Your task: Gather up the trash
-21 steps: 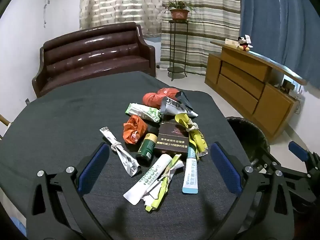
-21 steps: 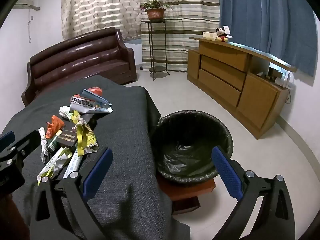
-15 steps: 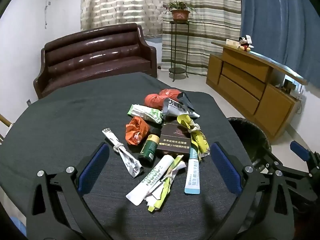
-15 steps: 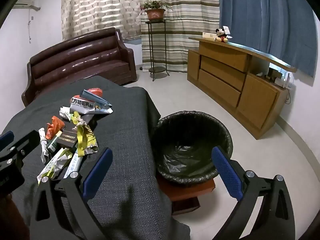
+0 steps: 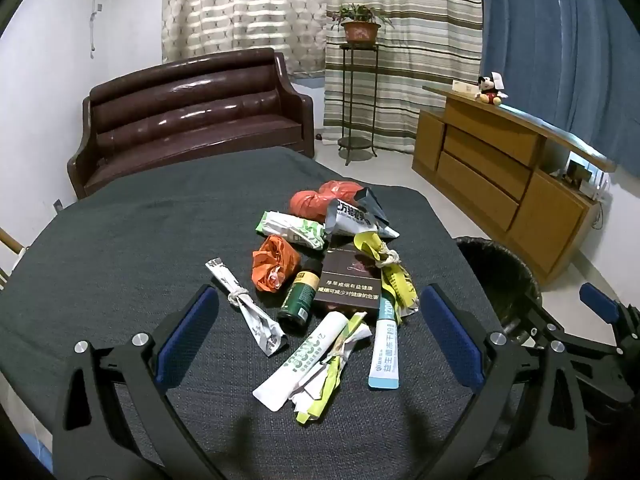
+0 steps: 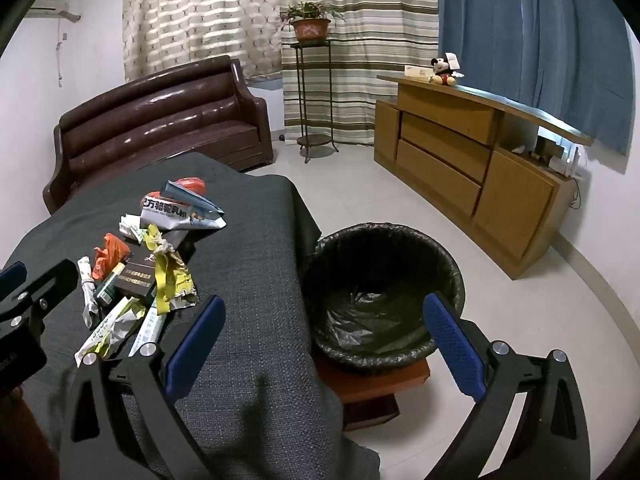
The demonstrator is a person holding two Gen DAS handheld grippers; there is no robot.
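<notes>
A pile of trash lies on the dark grey table: a dark brown box, a green bottle, an orange crumpled bag, white and blue sachets, a knotted white wrapper, a yellow wrapper and a red bag. My left gripper is open and empty, just in front of the pile. My right gripper is open and empty, over the table's right edge beside a black-lined trash bin. The pile also shows in the right wrist view.
The bin stands on a red-brown stool on the tiled floor, right of the table. A brown leather sofa is behind the table. A wooden sideboard and a plant stand stand at the back right.
My left gripper has drifted slightly; the pile sits a little further right and higher in its view. The right gripper has barely moved.
</notes>
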